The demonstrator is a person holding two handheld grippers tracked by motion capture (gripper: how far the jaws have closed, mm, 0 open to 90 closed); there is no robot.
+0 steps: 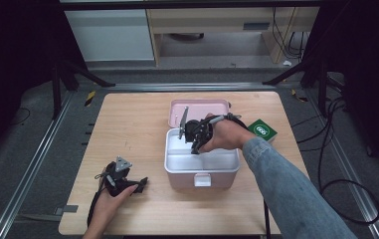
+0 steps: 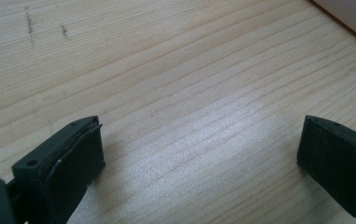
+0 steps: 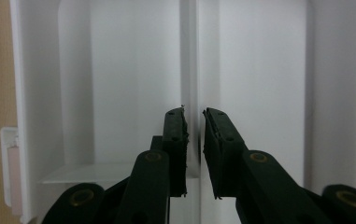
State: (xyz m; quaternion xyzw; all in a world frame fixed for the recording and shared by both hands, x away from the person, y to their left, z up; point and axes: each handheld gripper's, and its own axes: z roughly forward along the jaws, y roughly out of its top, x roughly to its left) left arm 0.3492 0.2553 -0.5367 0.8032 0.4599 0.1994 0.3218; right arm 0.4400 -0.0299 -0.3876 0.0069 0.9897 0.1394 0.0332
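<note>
Pale wood tabletop (image 1: 132, 124) on a dark-floored rig, cables trailing at the right. Near its middle sits an open pink box (image 1: 202, 159) with a white divided tray inside, its pink lid (image 1: 199, 110) lying flat just behind it; a green packet (image 1: 262, 130) rests beside the box on the right. Right gripper (image 1: 195, 144) reaches down into the tray, jaws nearly closed, one on either side of the tray's thin white divider wall (image 3: 193, 70) and apparently about to pinch it (contact itself cannot be confirmed from the right gripper view). Left gripper (image 1: 140, 183) rests low on bare wood at the front left, well apart from the box, jaws spread wide and holding nothing. Risks as judged: with nothing bracing the box, a pull on the divider could lift or drag the whole box across the wood instead of freeing the tray. A grip this shallow on a smooth, thin wall could slip off. A tilted lift could jam the tray against the box walls.
</note>
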